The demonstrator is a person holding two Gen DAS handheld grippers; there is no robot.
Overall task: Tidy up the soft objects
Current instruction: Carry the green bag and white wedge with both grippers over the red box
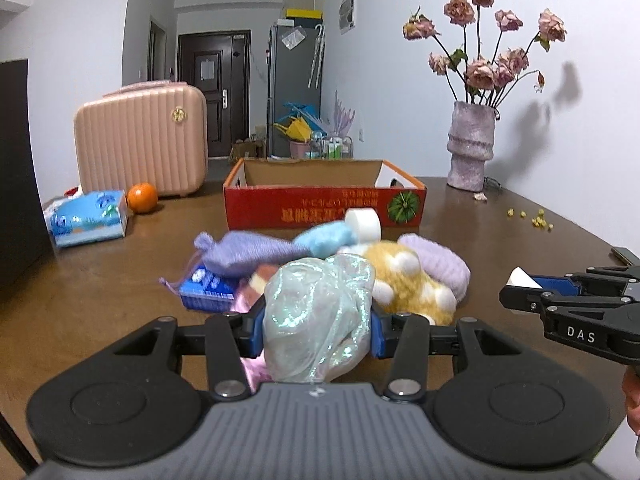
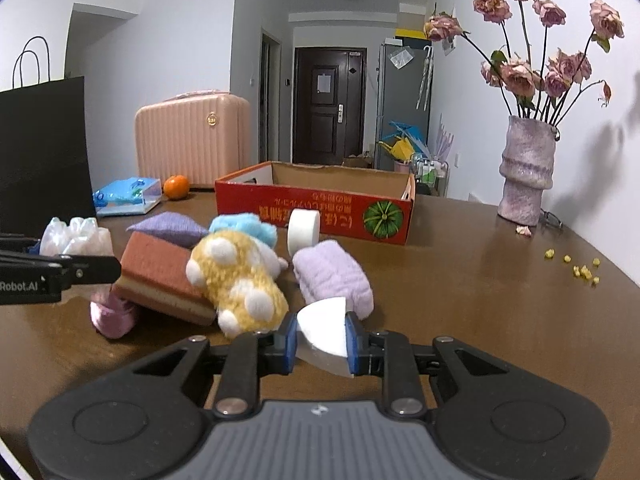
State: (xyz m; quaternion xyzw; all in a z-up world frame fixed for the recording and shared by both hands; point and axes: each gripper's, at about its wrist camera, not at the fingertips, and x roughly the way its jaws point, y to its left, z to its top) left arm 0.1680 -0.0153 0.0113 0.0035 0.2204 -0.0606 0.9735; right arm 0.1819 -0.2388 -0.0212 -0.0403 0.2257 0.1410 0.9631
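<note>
Between tongs and red box (image 2: 316,208): plush pile (image 2: 236,280); left tongs (image 1: 318,328) grip organza bag (image 1: 320,320), right tongs (image 2: 322,340) white sponge (image 2: 324,330).

Brown table (image 2: 460,300) with red box (image 2: 316,212), vase (image 2: 526,176), pink case (image 2: 192,140), orange (image 2: 176,187), soft-toy heap (image 2: 236,276).

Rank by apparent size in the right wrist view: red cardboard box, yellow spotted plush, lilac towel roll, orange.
Largest to smallest, as seen:
1. red cardboard box
2. yellow spotted plush and lilac towel roll: look alike, not ranked
3. orange, though it sits farther back.
</note>
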